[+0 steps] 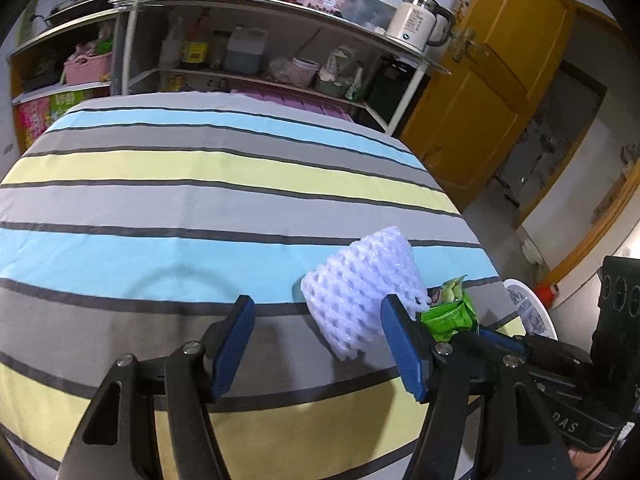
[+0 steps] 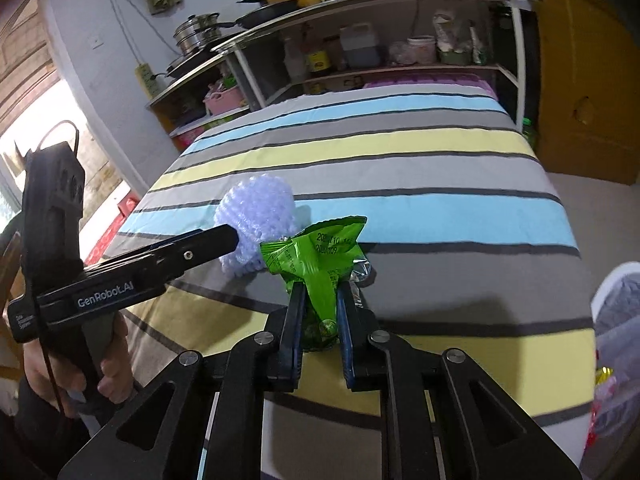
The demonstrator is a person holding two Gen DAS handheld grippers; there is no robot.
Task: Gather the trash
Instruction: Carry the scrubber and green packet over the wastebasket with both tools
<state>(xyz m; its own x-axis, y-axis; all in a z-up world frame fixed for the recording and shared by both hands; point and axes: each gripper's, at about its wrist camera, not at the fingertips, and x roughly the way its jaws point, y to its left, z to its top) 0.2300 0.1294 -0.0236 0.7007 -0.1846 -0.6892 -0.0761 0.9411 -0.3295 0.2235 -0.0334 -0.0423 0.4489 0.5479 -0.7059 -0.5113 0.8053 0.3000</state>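
A small kitchen room has a table with a striped cloth (image 1: 224,200) in gray, blue and yellow. Behind the table, at 12 o'clock, stands a shelf rack (image 1: 256,40) full of bottles and tubs, with pots, a pan and a white kettle (image 1: 420,22) on top. A yellow door (image 1: 492,88) is at 2 o'clock.

A white foam net (image 1: 362,292) lies on the cloth at about 4 o'clock in the left wrist view. The left gripper (image 1: 318,344) has its jaws wide apart. Its right finger is just beside the net, and nothing is between the jaws.

The right gripper (image 2: 318,332) has its jaws pressed tight on a crumpled green wrapper (image 2: 316,256). The wrapper sticks up out of the jaws, just beside the foam net at its 3 o'clock side. In the right wrist view a hand (image 2: 80,372) holds the left gripper's handle at 8 o'clock.
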